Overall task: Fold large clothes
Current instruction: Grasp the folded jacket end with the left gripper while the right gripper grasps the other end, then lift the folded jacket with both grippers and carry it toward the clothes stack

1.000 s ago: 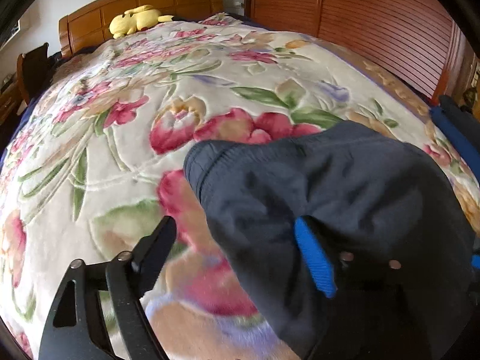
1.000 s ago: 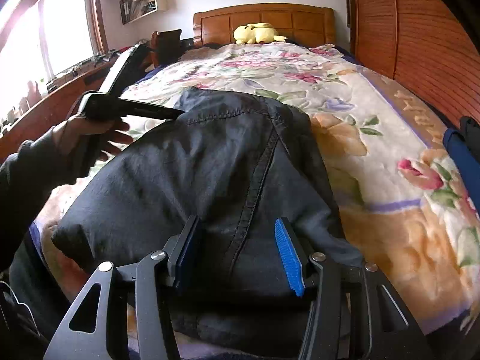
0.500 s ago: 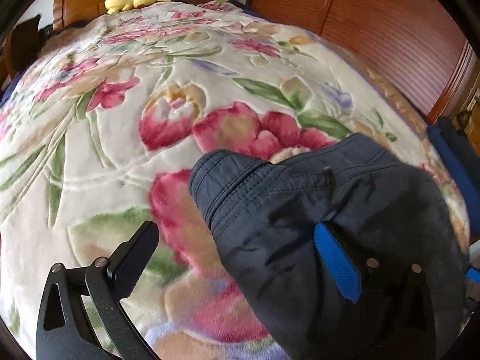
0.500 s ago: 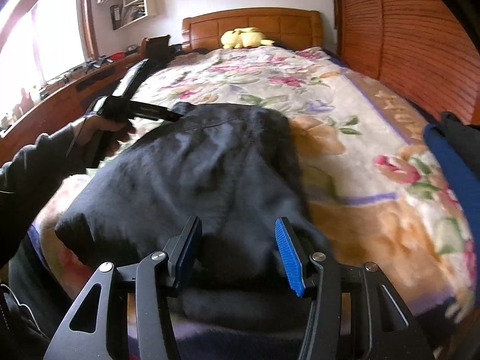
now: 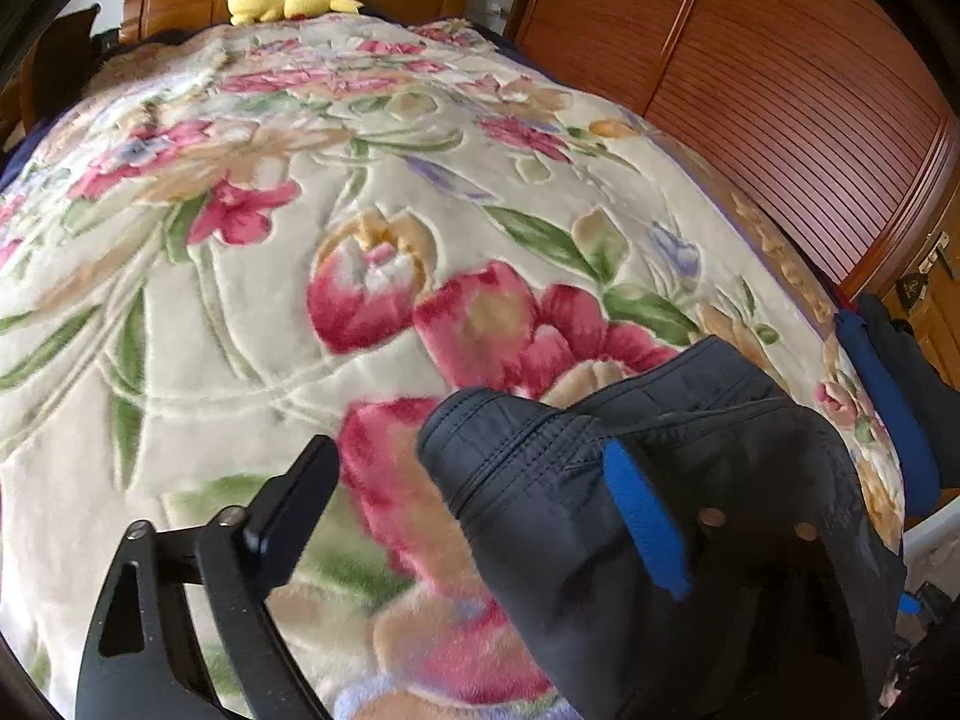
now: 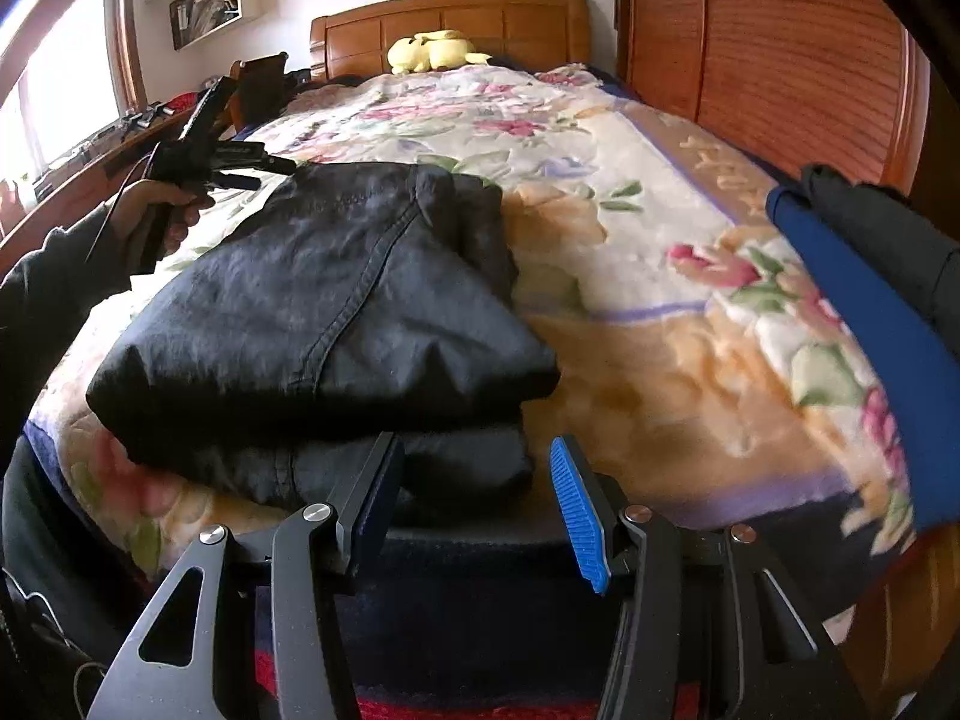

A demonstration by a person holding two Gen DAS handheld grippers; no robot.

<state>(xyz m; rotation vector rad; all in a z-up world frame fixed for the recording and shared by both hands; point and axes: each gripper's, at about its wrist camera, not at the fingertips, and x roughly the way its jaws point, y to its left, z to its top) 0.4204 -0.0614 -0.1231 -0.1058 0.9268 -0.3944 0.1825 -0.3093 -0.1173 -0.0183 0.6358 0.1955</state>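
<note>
Jaws (left, cloth-draped) half hidden

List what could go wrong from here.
1. The folded dark garment lies near the foot edge of the bed; a nudge might slide it off.
2. The left gripper is open with cloth draped over one finger; withdrawing could drag the fold open.

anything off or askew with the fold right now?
Mostly tidy. The folded dark garment lies on the floral blanket, but its top layer overhangs the bottom one, so the edges don't line up. One corner drapes over the left gripper, whose jaws are open.
</note>
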